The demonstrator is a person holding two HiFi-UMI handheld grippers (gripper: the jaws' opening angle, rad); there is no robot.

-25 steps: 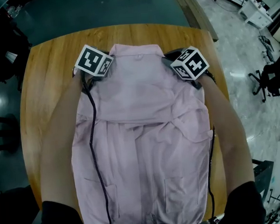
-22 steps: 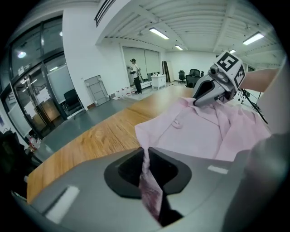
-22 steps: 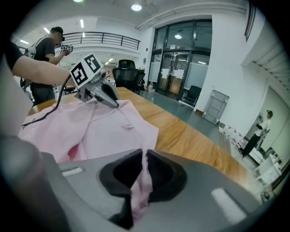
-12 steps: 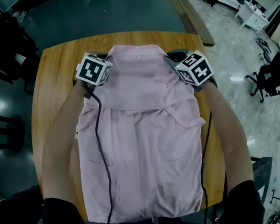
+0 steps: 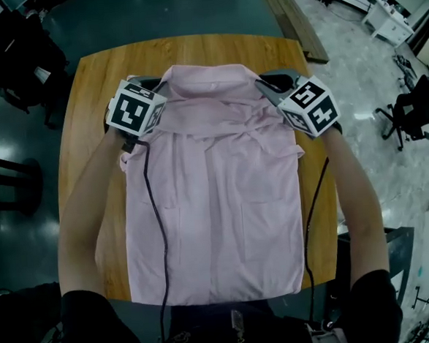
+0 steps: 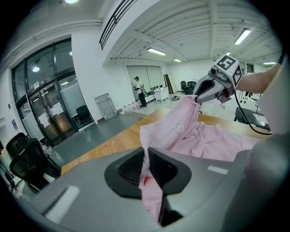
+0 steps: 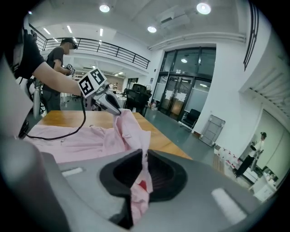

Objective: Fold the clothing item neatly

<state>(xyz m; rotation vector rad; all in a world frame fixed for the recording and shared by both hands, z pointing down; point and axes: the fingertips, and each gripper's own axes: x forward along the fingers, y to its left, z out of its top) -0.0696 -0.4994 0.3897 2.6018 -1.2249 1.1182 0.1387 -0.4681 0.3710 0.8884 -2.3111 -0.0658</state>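
— What is going on at the table (image 5: 84, 88)?

— A person holds a pink shirt (image 5: 218, 218) by its shoulders. The left gripper (image 6: 147, 158) has just been closing its jaws and now pinches cloth between them. The right gripper (image 7: 144, 168) is likewise clamped narrow on cloth. The collar end is off the wood, and the rest lies flat, hem at the near edge.

— Which step is that?

— It looks like the start of a fold. Next, I'd say, both hands must carry the shoulders evenly toward the hem and lay them down square.

— Anything in the way?

— Two cables (image 5: 157, 230) trail over the shirt's sides and could get caught in the fold. A rumpled flap (image 5: 274, 137) near the right shoulder wants smoothing. An office chair (image 5: 415, 113) and planks (image 5: 291, 15) stand well clear.
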